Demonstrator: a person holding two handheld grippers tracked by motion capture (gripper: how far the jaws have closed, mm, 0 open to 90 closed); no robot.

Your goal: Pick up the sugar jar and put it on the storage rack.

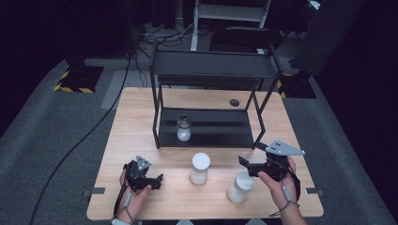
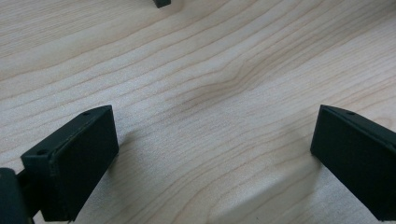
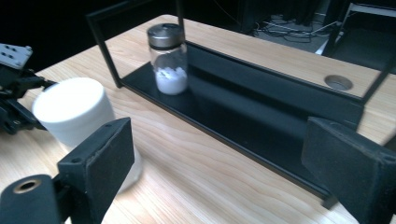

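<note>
One glass jar [image 1: 183,128] with a metal lid already stands on the bottom shelf of the black rack [image 1: 206,136]. Two white jars wait on the table [image 1: 141,112]: one [image 1: 199,168] in the middle, one [image 1: 241,186] just beside your right gripper [image 1: 245,163]. That gripper hangs above the table, jaws spread wide, holding nothing. Your left gripper [image 1: 157,180] rests low on the wood, jaws spread too.

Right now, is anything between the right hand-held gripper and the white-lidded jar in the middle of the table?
Nothing visible stands between them. The right hand-held gripper is open, with bare table up to the middle jar. A second jar stands just below the gripper, nearer the person, beside that path rather than across it.
</note>
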